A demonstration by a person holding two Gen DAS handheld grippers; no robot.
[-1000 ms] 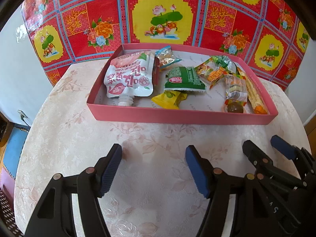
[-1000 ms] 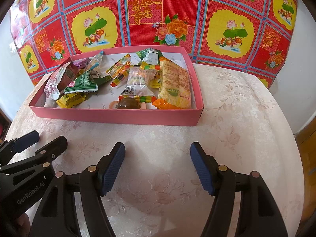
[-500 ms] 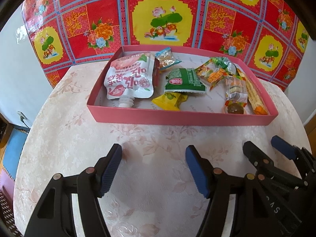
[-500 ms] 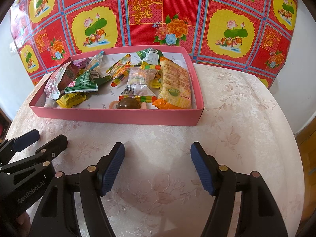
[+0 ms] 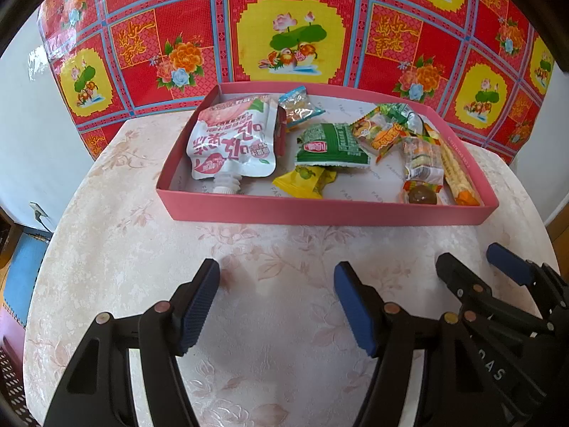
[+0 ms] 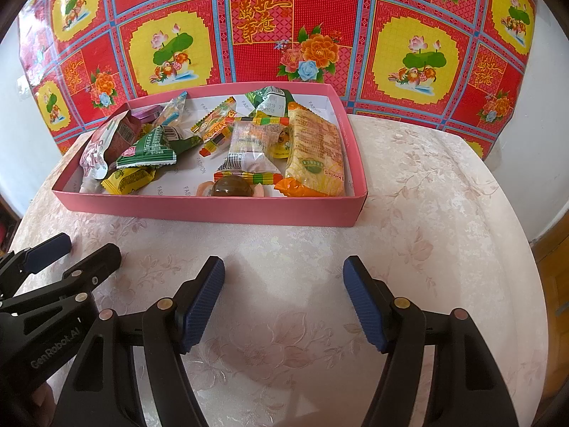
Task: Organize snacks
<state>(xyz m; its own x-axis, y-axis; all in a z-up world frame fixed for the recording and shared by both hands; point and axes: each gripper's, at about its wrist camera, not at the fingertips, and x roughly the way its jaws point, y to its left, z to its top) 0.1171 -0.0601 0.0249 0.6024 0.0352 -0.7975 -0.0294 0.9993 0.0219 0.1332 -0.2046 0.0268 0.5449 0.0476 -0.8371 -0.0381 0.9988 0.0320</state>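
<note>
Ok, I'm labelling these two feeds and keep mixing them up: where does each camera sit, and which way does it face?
Left wrist: sits on the left tongs, looking down and forward over the table at the pink box; own open fingers show, right tongs at lower right.
Right wrist: sits on the right tongs, facing likewise; own open fingers show, left tongs at lower left.
Shared: the pink box, the green packet, and the red patterned cloth behind.
</note>
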